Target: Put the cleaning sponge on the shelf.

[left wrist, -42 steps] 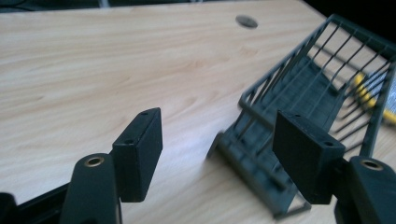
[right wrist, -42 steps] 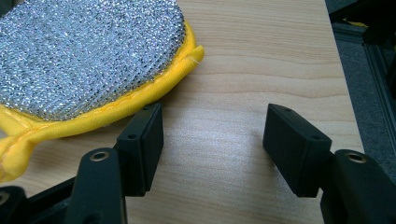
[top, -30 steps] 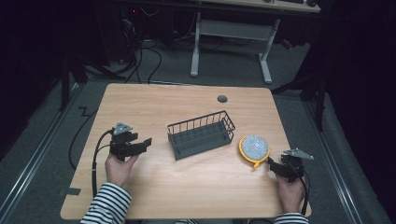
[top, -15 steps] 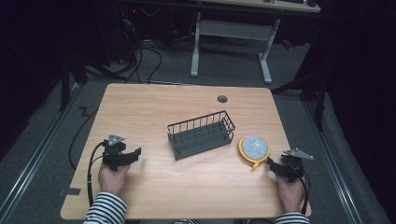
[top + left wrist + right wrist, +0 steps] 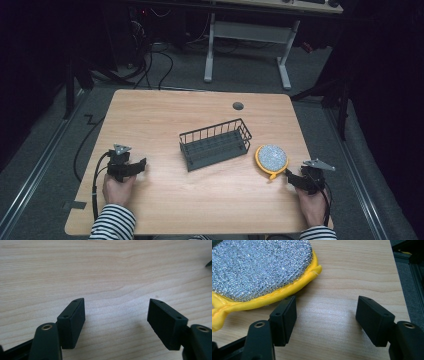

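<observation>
A round scrubbing pad [image 5: 271,157] with a silver top and yellow rim lies flat on the wooden table [image 5: 165,115], right of a dark wire basket [image 5: 215,145]. My right gripper [image 5: 290,174] rests just right of the pad [image 5: 259,267]. It is open, its jaws have just been opening, and only bare wood lies between them [image 5: 327,298]. My left gripper [image 5: 142,164] sits low on the table's left side, well left of the basket. It is open too, its jaws have just been widening, and nothing is between them [image 5: 116,301].
The basket stands empty at the table's middle, set at a slant. A small round grommet hole [image 5: 238,105] lies near the far edge. Beyond the table stands a white desk frame [image 5: 247,35], with cables [image 5: 150,55] on the floor.
My left hand has sunk toward the tabletop and drawn slightly nearer the front edge. The right hand, pad and basket have stayed put.
</observation>
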A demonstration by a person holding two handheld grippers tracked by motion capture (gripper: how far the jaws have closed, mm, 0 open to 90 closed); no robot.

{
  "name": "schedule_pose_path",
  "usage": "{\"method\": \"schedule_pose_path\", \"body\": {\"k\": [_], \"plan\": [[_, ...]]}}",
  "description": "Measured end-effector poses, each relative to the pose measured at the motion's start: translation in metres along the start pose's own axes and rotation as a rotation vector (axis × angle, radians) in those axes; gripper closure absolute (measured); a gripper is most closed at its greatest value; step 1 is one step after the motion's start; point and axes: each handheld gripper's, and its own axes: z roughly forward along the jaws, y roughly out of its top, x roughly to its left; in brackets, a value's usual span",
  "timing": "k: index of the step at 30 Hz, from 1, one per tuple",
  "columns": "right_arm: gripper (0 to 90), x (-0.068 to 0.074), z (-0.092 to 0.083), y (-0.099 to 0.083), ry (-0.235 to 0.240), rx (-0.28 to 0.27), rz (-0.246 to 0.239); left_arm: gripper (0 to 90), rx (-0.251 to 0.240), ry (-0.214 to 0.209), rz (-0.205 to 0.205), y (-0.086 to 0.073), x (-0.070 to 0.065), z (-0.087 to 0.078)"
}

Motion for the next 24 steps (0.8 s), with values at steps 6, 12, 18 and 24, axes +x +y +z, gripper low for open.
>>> {"method": "schedule_pose_path", "body": {"k": [6,12,18,24], "plan": [[41.2,-0.005,-0.006,0.002,0.018,0.048,0.023,29.1,-0.044,0.019,0.030,-0.008,-0.003,0.003],[40.7,-0.011,-0.019,0.008,0.042,0.045,0.073,28.1,-0.042,0.020,0.031,-0.008,-0.003,0.003],[36.7,-0.008,-0.026,0.025,0.085,0.041,0.056,28.1,-0.044,0.016,0.028,-0.008,-0.003,0.002],[33.8,-0.003,-0.018,0.045,0.161,0.061,0.060,28.4,-0.045,0.010,0.021,-0.008,-0.002,0.002]]}}
